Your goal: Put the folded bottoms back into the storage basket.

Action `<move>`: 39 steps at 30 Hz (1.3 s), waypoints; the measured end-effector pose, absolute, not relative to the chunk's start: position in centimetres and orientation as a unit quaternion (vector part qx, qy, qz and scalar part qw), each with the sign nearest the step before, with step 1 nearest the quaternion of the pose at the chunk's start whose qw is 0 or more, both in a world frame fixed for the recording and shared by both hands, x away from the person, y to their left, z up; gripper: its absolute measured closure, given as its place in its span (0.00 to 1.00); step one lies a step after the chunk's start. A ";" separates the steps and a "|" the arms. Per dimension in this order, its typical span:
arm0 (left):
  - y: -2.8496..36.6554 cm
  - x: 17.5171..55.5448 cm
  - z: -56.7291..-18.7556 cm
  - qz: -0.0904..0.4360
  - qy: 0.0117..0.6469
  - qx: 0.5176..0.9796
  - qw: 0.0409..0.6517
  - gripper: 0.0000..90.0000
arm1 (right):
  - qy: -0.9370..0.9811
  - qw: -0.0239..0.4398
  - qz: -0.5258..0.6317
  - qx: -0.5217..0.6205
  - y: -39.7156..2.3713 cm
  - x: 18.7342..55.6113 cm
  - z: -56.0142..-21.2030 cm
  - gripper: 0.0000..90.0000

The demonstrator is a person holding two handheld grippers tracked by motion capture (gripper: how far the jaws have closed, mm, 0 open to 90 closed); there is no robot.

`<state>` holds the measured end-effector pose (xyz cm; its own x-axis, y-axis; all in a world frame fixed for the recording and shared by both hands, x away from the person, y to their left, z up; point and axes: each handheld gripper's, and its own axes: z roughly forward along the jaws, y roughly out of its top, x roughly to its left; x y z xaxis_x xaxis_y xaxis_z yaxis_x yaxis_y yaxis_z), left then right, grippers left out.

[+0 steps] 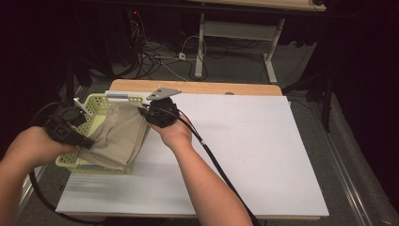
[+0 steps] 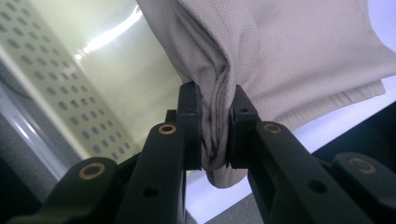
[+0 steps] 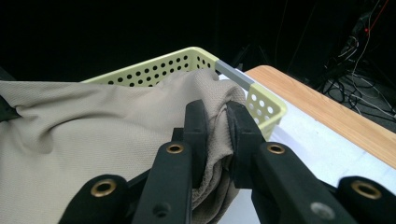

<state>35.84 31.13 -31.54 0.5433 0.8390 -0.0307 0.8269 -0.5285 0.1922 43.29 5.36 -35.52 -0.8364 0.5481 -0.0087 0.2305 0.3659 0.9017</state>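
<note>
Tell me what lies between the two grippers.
The beige cloth spans from left gripper to right gripper, draped over the basket, in the high view.

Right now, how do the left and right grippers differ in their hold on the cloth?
The left gripper pinches the cloth at its near, lower corner by the basket's outer side; the right gripper pinches the far, upper corner on the table side. The right gripper carries a grey plate; the left shows none. Both are shut on bunched fabric.

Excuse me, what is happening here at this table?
A person holds a beige cloth with two grippers. The left gripper pinches one bunched corner, and the right gripper pinches another. The cloth is stretched between them over a pale green perforated basket, which sits at the table's left edge.
</note>
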 end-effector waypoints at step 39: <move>34.7 36.1 -34.6 0.042 0.525 0.845 0.098 0.85 | 0.833 0.137 0.487 0.223 11.2 46.9 -37.8 0.90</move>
<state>36.06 34.67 -34.64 0.4462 0.8944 -0.0319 0.8779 -0.4305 0.2097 46.92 11.22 -37.81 -0.8628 0.5054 -0.0103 0.2389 0.4256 0.8728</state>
